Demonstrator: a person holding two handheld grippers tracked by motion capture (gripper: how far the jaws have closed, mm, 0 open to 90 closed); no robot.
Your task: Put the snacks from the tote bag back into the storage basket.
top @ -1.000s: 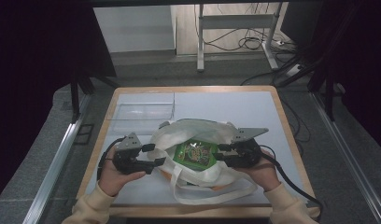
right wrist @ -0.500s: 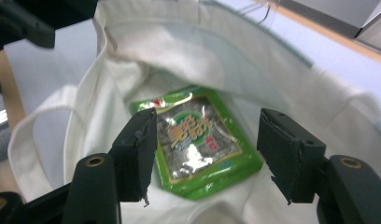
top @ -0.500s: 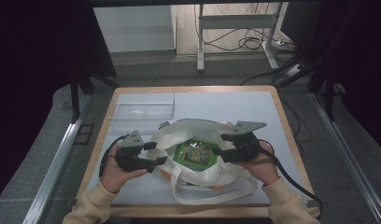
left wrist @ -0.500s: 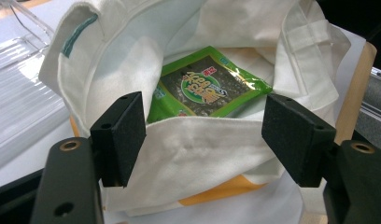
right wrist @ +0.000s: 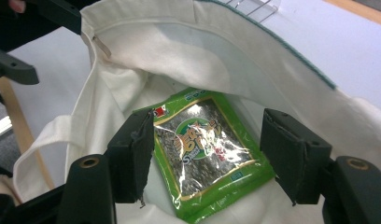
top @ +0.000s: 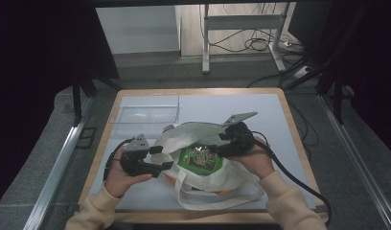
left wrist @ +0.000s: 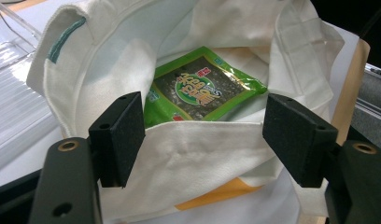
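A white cloth tote bag [top: 205, 179] lies on the table with its mouth held wide. Inside it lies a green snack packet [top: 199, 157], flat and label up. My left gripper [top: 161, 157] is at the bag's left rim, jaws open wide, with the near rim [left wrist: 198, 140] stretched flat between the pads, not pinched. My right gripper [top: 222, 144] hovers over the bag's right side. Its jaws have just been opening, and the packet [right wrist: 202, 149] lies below and between the pads, free of them. In the left gripper view the packet [left wrist: 202, 88] sits deep in the bag.
A clear plastic tray [top: 144, 114] stands at the back left of the white table top, whose wooden edge [top: 292, 124] runs along the right. The bag's long handles [top: 217, 199] trail toward the front edge. Cables hang from both grippers.
The right gripper has lifted and drawn back a little to the right, its jaws wider than before. The packet stays in the bag. The left gripper has not moved.
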